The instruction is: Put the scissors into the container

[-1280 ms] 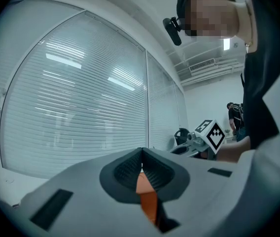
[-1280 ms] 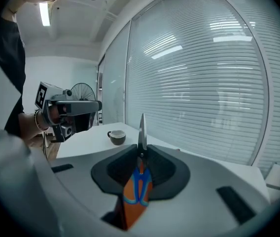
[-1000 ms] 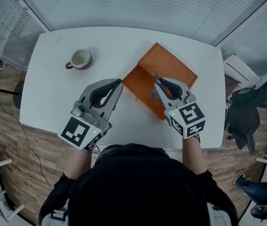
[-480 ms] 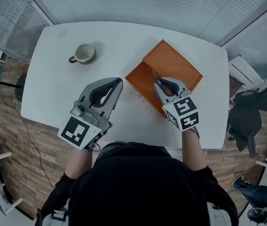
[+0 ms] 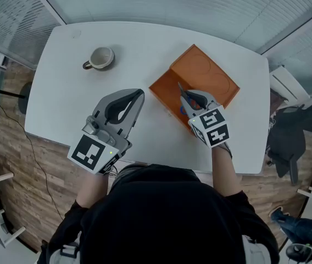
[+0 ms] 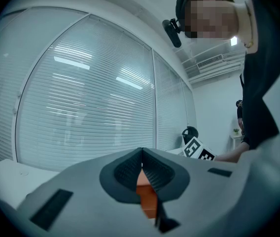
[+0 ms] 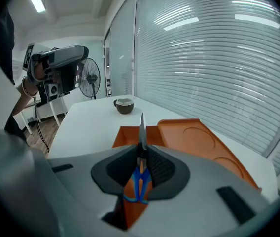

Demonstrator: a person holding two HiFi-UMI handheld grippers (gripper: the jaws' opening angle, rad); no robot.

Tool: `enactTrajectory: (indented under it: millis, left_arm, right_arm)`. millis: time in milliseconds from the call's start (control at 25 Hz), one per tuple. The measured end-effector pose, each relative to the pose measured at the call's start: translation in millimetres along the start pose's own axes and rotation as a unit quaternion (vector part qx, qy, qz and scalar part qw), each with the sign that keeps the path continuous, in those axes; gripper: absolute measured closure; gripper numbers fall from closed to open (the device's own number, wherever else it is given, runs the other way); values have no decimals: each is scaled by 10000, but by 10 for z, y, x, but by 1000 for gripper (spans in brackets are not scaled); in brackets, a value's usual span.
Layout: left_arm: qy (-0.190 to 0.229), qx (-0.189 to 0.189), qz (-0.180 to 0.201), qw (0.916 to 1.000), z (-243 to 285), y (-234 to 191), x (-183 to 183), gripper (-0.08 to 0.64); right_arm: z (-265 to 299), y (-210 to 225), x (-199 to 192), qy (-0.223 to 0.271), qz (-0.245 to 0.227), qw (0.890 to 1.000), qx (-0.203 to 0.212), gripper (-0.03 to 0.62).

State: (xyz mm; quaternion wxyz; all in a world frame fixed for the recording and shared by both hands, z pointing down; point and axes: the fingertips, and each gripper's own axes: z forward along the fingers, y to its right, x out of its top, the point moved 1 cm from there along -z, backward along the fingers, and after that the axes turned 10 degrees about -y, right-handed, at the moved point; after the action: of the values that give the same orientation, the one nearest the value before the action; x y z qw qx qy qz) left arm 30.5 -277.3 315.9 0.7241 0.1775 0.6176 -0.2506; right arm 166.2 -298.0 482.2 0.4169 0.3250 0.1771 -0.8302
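Head view, steeply down: a person in a dark top stands at a white table, a two-jaw tool in each hand. The right gripper hangs over the near side of an open orange container and carries the scissors. The left gripper hovers over bare tabletop just beside the container, and a mug stands well apart at the far left. Left gripper view: the dark ribbed pads meet with nothing between them, and a sliver of orange shows beyond. Right gripper view: the pads are clamped on the scissors near the pivot, with the closed blades pointing ahead and the blue handle loops nearest the camera over the container's deeper compartment. A flat part with round hollows lies alongside. Whether the loops touch the container cannot be told. The step in hand seems to be the lowering. To do it well, centre the loops over the deep compartment, keep the blade tip clear of the wall, sink the tool until the scissors rest inside, and only then part the pads, so nothing drops or tips onto the rim
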Motion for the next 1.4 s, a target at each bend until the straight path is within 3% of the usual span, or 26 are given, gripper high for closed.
enactTrajectory:
  millis: [280,520,720,1040,1400]
  left_arm:
    - [132,42,-31,9999,-46,-21,50,546]
    - [-96,152,-35,9998,-83,-61,-34,546]
    - [171,90,-63,9998,-80,-78,21,546]
    - [-46,208,-31,9998,-121,-90,-32,546]
    - [23,206,-59,9998,-179,-96,-22,546]
  right_arm:
    - [97,11,-56,-173,-15,9998,14,525]
    - [138,6,-54,-276,-31,9996,36,525]
    - [222,11,-89,-390,-60,9992,55,525]
    - [238,4,-109,-536,-100,9985,60,525]
    - [308,-24,-160,-714,-100,9974,65,525]
